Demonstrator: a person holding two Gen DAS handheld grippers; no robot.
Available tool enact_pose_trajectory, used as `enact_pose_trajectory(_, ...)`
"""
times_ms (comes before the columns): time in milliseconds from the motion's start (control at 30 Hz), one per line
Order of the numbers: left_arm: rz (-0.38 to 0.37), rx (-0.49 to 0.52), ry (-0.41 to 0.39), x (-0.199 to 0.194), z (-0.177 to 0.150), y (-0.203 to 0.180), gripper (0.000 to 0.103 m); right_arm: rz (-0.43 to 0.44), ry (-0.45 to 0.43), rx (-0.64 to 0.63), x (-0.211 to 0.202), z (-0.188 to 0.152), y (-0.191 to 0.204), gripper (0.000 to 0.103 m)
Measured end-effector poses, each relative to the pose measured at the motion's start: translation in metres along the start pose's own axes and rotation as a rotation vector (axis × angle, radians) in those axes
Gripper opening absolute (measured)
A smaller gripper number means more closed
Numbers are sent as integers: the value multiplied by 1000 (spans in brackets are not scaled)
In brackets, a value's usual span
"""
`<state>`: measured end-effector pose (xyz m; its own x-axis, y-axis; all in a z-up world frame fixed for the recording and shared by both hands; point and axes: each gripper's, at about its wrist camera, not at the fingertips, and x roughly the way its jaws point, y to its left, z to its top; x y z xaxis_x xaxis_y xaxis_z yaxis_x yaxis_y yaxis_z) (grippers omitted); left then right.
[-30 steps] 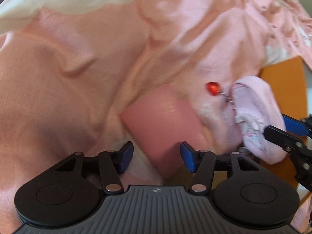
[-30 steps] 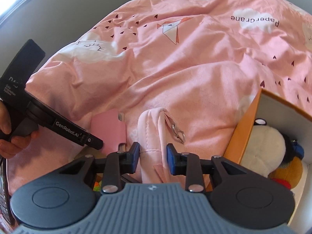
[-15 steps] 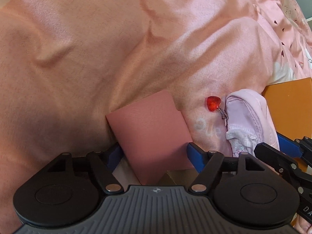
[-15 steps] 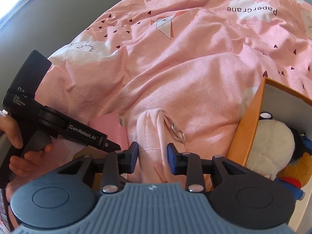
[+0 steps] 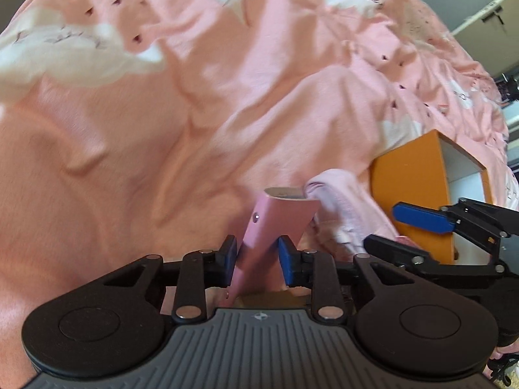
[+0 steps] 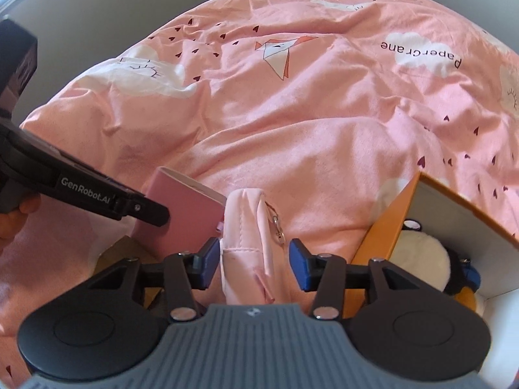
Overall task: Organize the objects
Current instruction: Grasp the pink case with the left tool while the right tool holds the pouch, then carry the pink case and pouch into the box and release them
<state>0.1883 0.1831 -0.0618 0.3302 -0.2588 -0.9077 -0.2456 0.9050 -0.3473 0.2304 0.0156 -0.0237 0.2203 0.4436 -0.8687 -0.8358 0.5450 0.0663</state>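
duvet [image 6: 292,123]: soft woven cloth, matt, wrinkled, printed pattern. pink notebook [image 5: 275,223]: smooth cover like faux leather, low sheen, small metal stud, paper edges at top. pink pouch [image 6: 249,236]: soft fabric, matt, stitched seams, shiny metal clasp. orange box [image 5: 412,178]: stiff cardboard, smooth matt outside, white inside. plush toy [image 6: 418,259]: fluffy pile. left gripper [image 5: 256,257] and right gripper [image 6: 251,264]: matt black plastic links, metal rivets, blue rubbery-looking pads, ribbed grey plastic body.
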Motion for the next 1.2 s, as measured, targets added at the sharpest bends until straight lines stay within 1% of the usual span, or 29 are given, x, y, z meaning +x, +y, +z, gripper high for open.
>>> enact_pose_trajectory(100,15,77,-15,1,-2,-16,31,4,1,-39,-5,0,6,49)
enact_pose_trajectory(133,21,112,-14,10,0,-27,31,6,3,-54,-7,-1,10,49)
enact_pose_trajectory(200,29,186,0,13,-3,-35,31,3,10,-92,-8,-4,17,49)
enact_pose_trajectory(267,41,252,25,17,-6,-39,31,-23,16,-139,-6,-7,24,49)
enact_pose_trajectory(367,56,305,64,28,-13,-40,33,-79,19,-204,0,-11,30,49)
enact_pose_trajectory(433,66,334,71,35,-18,-41,34,-109,19,-236,5,-11,31,49)
enact_pose_trajectory(533,67,337,29,33,-20,-43,32,-143,17,-250,11,-11,27,48)
enact_pose_trajectory(667,26,327,-6,24,-17,-41,27,-171,25,-257,21,-13,22,46)
enact_pose_trajectory(700,18,324,-15,21,-16,-40,25,-180,28,-255,24,-14,20,44)
enact_pose_trajectory(733,13,317,-25,18,-14,-40,24,-196,29,-255,27,-15,19,30)
enact_pose_trajectory(767,10,308,-33,14,-13,-40,23,-218,23,-255,28,-16,19,26)
enact_pose_trajectory(800,7,298,-44,11,-11,-40,22,-227,17,-248,28,-15,18,25)
enact_pose_trajectory(833,2,289,-55,7,-9,-40,21,-220,15,-231,27,-14,16,23)
enact_pose_trajectory(900,1,291,-77,-1,-6,-43,20,-208,3,-192,20,-13,13,21)
enact_pose_trajectory(1000,13,287,-108,-15,-4,-47,20,-189,-49,-140,1,-10,13,20)
enact_pose_trajectory(1067,16,271,-129,-23,0,-49,20,-198,-88,-134,-13,-7,16,20)
enact_pose_trajectory(1200,-7,238,-169,-43,3,-57,20,-222,-155,-121,-42,-7,21,20)
